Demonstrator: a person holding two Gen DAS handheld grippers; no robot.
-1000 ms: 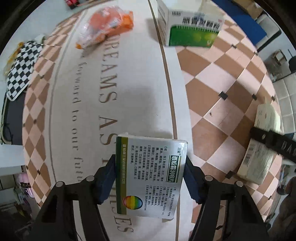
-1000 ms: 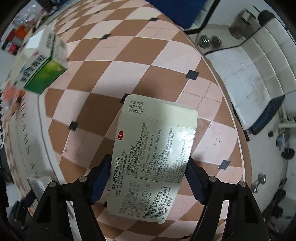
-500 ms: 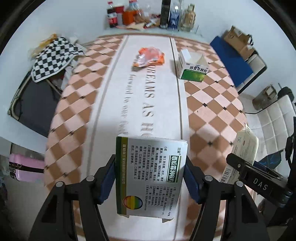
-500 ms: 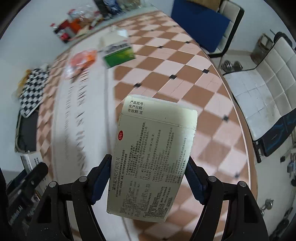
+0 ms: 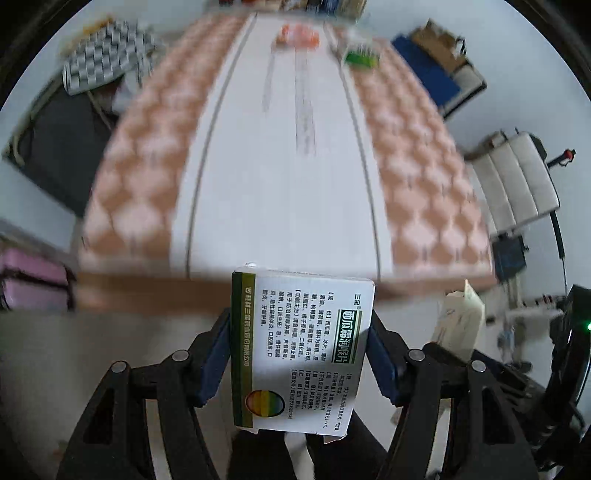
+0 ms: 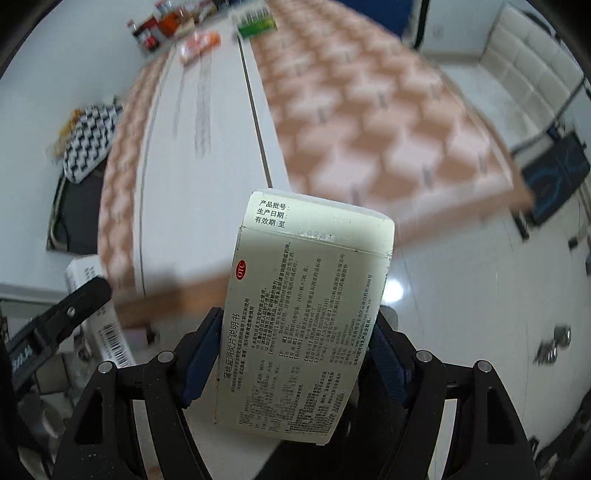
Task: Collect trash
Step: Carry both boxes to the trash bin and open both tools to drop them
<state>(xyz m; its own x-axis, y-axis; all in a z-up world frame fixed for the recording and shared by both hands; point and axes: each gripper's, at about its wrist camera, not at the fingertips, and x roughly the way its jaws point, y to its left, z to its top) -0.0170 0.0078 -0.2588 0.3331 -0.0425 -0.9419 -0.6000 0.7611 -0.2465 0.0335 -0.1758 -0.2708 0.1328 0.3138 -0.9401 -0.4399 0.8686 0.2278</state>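
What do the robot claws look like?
Both look alike. The left gripper and the right gripper each have black plastic arms with triangle-shaped holes, round silver bolts at the joints and dark blue pads on the jaws. White letters show on the left gripper's side in the right view. No cables or sleeves show.

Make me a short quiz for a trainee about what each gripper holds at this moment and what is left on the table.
1. True or false: the left gripper is empty.
2. What colour is the OTC mark on the cream box in the right gripper?
3. What remains on the far table? A: orange bag and green box. B: nothing.

Key: 1 false, it grips a white box. 2 red. 3 A.
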